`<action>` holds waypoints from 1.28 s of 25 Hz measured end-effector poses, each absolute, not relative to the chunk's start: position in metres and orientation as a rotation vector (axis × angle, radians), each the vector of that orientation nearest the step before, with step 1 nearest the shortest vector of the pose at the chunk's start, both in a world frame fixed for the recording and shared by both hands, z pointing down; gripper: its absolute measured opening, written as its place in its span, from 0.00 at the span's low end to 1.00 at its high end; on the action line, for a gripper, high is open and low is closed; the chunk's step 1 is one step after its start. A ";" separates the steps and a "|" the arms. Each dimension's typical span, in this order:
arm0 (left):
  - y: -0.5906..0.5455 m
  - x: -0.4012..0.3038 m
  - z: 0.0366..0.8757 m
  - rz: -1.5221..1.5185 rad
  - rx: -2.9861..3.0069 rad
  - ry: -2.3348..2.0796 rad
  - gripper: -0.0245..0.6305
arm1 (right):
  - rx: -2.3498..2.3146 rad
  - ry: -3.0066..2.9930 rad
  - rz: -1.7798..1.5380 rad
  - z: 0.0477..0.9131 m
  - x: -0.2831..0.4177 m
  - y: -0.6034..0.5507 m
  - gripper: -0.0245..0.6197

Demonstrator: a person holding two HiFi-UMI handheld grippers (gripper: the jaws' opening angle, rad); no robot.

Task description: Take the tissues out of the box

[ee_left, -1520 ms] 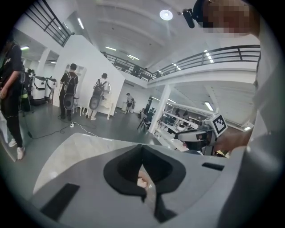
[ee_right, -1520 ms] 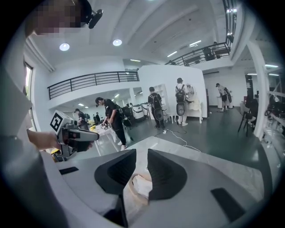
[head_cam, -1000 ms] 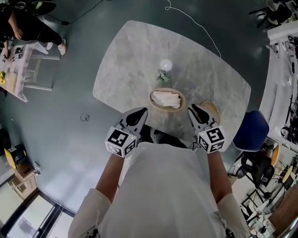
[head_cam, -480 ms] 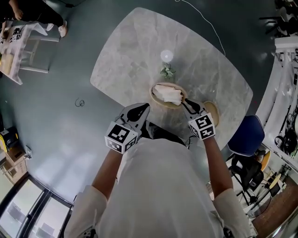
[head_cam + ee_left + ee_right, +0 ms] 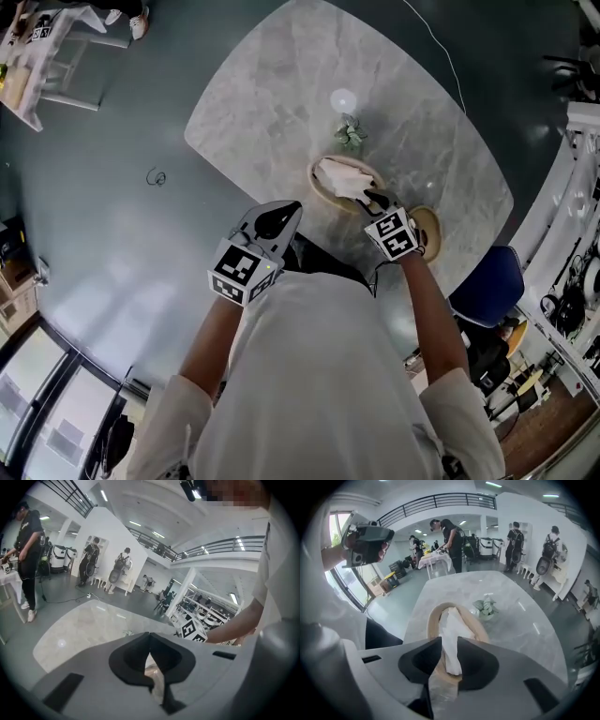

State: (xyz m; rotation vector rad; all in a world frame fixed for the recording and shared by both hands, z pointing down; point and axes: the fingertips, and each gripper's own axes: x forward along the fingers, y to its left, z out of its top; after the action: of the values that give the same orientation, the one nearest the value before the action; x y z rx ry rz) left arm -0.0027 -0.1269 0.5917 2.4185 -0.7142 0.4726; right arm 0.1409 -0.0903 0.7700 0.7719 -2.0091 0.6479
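Marble bench [image 5: 272, 94]: the right gripper [image 5: 449, 641] jaws, just opening, stand narrowly apart with a tissue [image 5: 451, 625] in the gap, unclamped, rising from the oval box [image 5: 432, 616] by a plant [image 5: 351, 134]. The left gripper [image 5: 150, 634] jaws meet, empty, at the near edge.

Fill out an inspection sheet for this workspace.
Surface: grey marbled table.
Job's things: oval tan tissue box, open; white tissues standing up out of it.
Clutter: small potted plant; tan oval piece beside the box, possibly its lid.
Grippers: right gripper is over the box, its jaws have just been opening and stand astride the top tissue without pressing it; left gripper is shut, empty, at the table's near edge.
Cables: white cable on the floor beyond the table.
Surroundings: blue chair; people standing in the background.
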 end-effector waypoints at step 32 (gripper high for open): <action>-0.109 -0.060 0.615 0.460 2.299 -0.858 0.05 | 0.351 -1.799 0.482 0.856 0.113 -0.088 0.11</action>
State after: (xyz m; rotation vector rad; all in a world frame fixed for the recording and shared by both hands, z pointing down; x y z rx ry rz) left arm -0.0603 -0.1089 0.6150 2.2987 -0.8576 0.4597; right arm 0.1126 -0.0883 0.8565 0.3506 -1.7986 0.4820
